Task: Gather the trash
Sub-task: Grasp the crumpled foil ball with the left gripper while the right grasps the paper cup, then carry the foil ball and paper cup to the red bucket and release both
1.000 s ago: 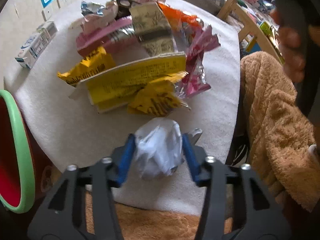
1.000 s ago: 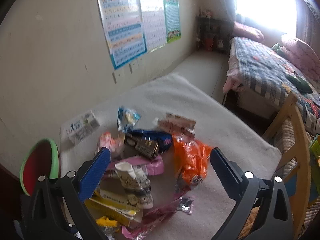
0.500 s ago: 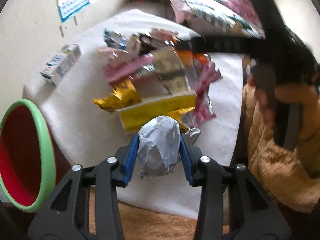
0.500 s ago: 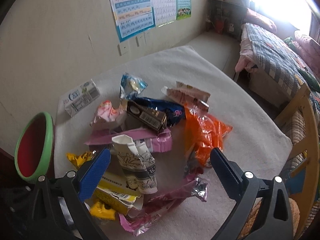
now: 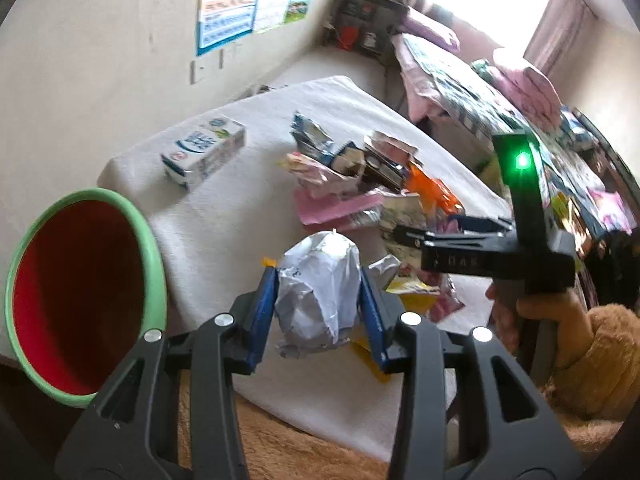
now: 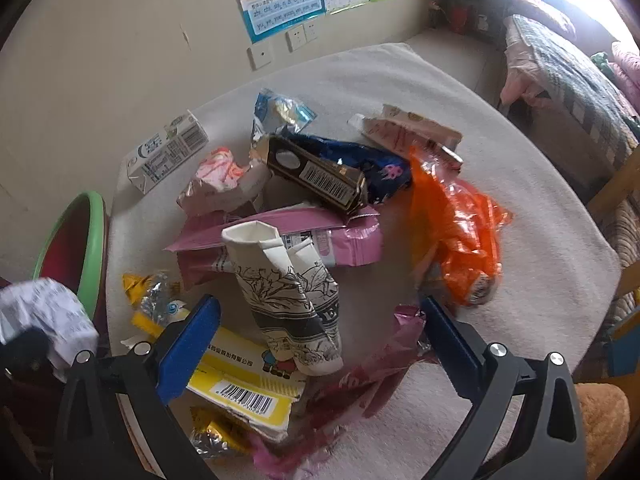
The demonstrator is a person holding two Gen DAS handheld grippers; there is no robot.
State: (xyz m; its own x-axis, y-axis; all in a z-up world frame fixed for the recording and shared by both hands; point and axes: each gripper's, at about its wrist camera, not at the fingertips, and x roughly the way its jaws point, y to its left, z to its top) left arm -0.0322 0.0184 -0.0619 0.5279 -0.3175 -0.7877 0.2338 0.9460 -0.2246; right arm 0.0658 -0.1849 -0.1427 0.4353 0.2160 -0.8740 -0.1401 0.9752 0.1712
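Barely begun: left hand-held gripper (image 5: 318,298) clamps one white wad (image 5: 318,286) near the bin (image 5: 158,256), not yet dropped. Right hand-held gripper (image 6: 316,338) gapes empty over the wrappers (image 6: 320,216) heaped on the bench (image 6: 540,248)

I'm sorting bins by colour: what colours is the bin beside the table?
The bin has a green rim and a red inside, clearest in the left wrist view.
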